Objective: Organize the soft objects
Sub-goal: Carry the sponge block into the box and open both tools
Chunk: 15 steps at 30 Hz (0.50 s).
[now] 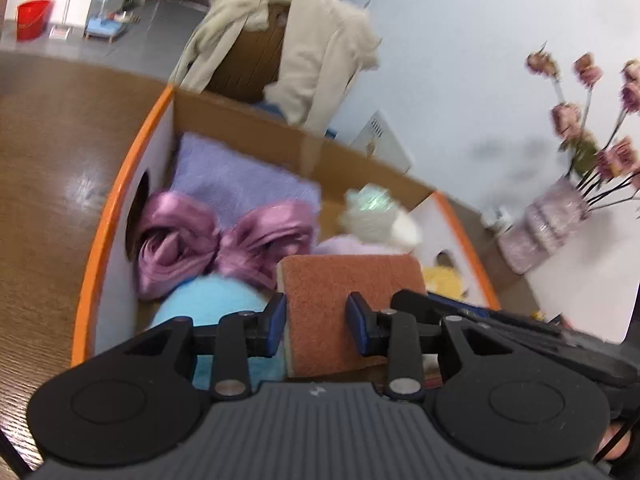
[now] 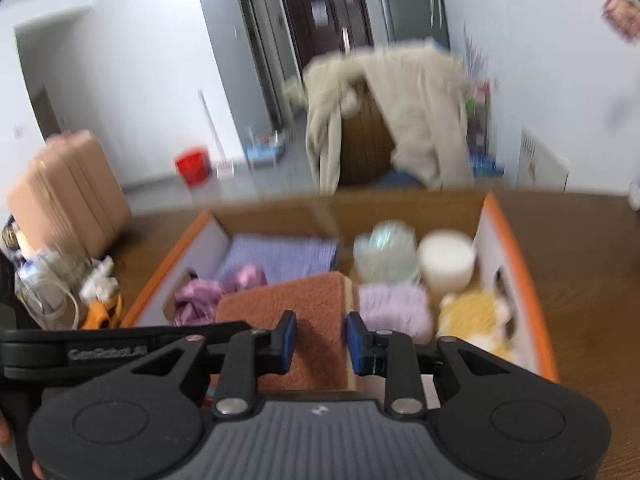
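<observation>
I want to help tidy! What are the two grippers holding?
Both hold the flat orange-brown scouring sponge by its near edge, left gripper and right gripper side by side.

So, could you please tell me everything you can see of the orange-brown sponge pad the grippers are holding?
The sponge pad is a thick rectangular block with a coarse orange-brown scouring face on top and a paler yellowish foam layer showing along its edge. It is held roughly flat above the open cardboard box, over the soft things inside. The left gripper and right gripper each clamp its near edge between blue pads, side by side. The views are blurred, so finer texture cannot be told.
</observation>
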Motion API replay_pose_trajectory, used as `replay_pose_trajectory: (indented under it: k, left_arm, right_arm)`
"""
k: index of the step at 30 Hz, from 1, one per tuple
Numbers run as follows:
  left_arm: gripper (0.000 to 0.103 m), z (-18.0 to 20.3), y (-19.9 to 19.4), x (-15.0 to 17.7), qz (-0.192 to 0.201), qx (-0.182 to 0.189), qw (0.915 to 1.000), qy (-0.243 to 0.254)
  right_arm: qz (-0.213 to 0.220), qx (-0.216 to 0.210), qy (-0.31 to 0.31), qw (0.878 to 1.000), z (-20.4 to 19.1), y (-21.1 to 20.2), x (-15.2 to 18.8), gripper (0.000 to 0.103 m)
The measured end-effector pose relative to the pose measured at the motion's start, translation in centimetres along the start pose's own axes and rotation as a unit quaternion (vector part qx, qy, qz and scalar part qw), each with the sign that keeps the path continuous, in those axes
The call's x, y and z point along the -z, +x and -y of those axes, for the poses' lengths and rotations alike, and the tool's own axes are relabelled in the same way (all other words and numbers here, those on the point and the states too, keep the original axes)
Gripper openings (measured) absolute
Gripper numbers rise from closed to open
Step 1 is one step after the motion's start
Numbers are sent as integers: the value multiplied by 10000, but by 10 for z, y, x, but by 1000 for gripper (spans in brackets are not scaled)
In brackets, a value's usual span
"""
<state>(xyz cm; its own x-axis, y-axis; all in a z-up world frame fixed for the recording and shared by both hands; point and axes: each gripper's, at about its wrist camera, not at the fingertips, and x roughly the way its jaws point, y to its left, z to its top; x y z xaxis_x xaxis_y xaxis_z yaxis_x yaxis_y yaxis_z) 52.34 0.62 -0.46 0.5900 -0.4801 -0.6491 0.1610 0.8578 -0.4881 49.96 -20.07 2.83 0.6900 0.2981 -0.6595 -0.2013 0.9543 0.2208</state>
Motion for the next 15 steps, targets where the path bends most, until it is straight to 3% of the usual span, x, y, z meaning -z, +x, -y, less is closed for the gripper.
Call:
replay_pose_trajectory:
  k: [3, 6, 8, 15]
  left_arm:
    - [33, 0, 6, 4, -130, -245, 9993, 259]
    - [33, 2, 15, 3, -164, -324, 9987, 360]
    - [33, 9, 18, 3, -196, -346, 9983, 432]
    - [37, 16, 0, 8, -132, -527, 9966, 622]
  right_arm:
    - [-388, -35, 109, 9992, 3, 22, 3, 26]
    - [-789, -432, 704, 9935, 26, 44, 8, 26]
    - [-792, -616, 1026, 9897, 40, 47, 10, 26]
    - [-685, -270, 653, 9951, 22, 29, 15, 29]
